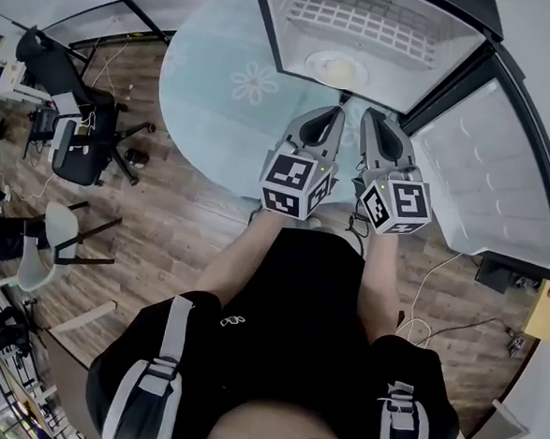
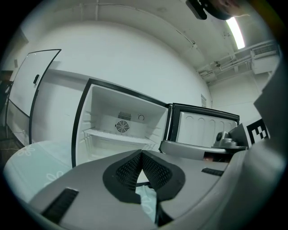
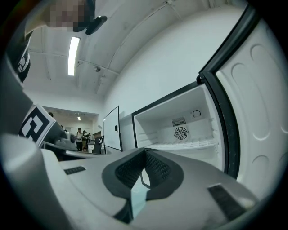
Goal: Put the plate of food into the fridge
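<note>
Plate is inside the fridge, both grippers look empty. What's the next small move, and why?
Probably bring the right gripper to the open door and start swinging it shut: the plate already sits inside the fridge, and the left gripper and the right are both shut on nothing.

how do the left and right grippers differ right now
The left gripper lines up with the plate of food inside the fridge; the right gripper points just right of it. The right gripper sits nearer the open door than the left gripper. Both are shut, empty and aimed into the fridge.
</note>
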